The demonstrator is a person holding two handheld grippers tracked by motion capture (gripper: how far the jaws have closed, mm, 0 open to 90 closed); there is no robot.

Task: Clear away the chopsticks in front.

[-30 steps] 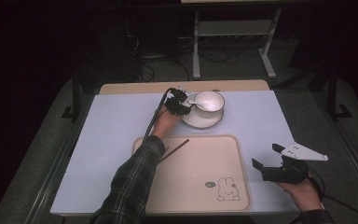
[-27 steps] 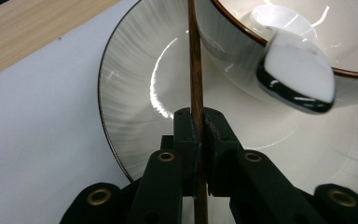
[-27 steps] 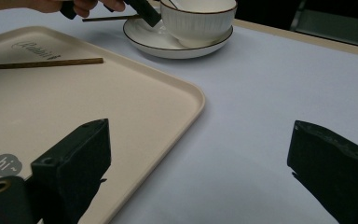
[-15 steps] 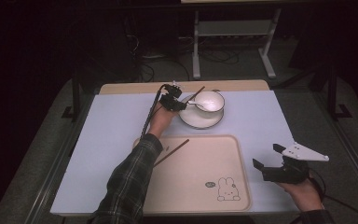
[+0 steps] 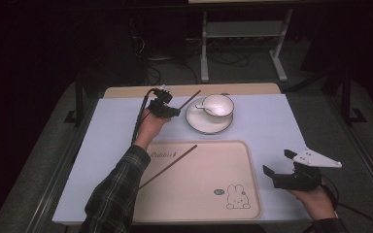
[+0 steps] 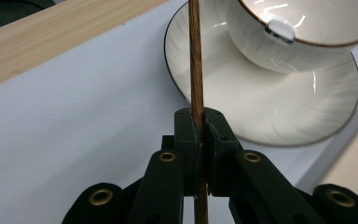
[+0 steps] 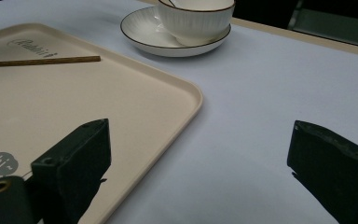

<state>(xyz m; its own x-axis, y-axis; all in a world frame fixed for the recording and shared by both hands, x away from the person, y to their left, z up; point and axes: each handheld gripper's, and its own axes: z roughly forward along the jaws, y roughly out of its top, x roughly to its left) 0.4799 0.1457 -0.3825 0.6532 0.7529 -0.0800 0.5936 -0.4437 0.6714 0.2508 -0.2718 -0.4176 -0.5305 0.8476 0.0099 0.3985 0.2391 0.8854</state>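
At far left of centre, the left gripper pinches a chopstick tight between its jaws; it has moved left, off the bowl and saucer it hovered at a second ago, and the stick has come away with it. Nearer, a second chopstick lies unmoved across the tray. Bare table stays open at right. Near right, the right gripper holds still, jaws spread wide, empty.
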